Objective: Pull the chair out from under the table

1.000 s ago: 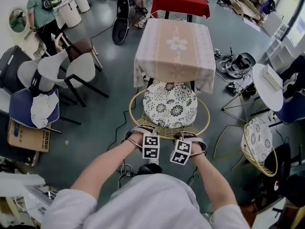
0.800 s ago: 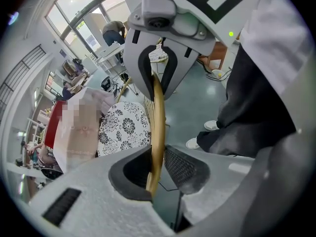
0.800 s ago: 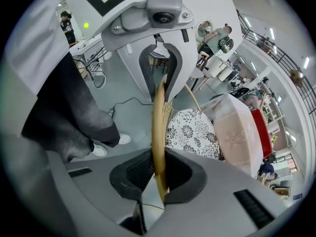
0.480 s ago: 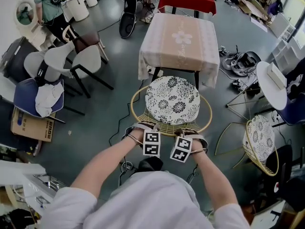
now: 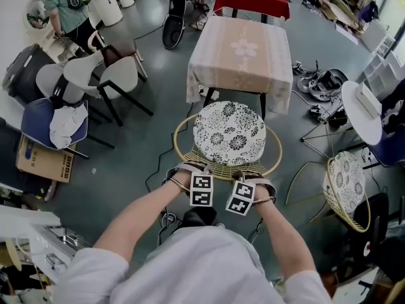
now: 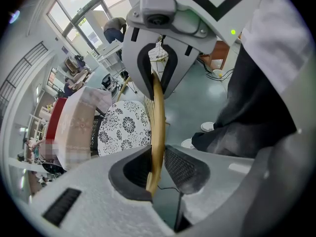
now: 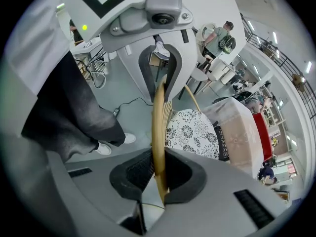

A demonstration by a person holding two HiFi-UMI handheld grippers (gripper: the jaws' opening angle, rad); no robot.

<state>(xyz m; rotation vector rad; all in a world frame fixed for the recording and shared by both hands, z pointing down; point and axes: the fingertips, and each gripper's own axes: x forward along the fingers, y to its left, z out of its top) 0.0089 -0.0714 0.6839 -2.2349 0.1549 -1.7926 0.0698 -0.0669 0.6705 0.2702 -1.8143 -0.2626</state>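
The chair [image 5: 228,133] has a yellow wire frame and a round black-and-white floral cushion. It stands just in front of the square table [image 5: 242,52] with a beige cloth, its seat clear of the cloth's edge. My left gripper [image 5: 200,175] and right gripper [image 5: 243,178] sit side by side on the chair's near rim. In the left gripper view the yellow rim [image 6: 157,117] runs between the pads, and my left gripper [image 6: 157,169] is shut on it. The right gripper view shows the rim [image 7: 159,122] pinched the same way by my right gripper [image 7: 155,174].
Grey and white chairs [image 5: 104,81] stand at the left with a cardboard box [image 5: 43,160]. A second wire chair [image 5: 345,189] and a round white table [image 5: 361,113] are at the right. Cables [image 5: 158,170] lie on the floor by the chair. A person [image 5: 63,8] stands far left.
The chair has slid toward me, away from the table, with both grippers still on its rim. The table's legs now show beyond the cushion.
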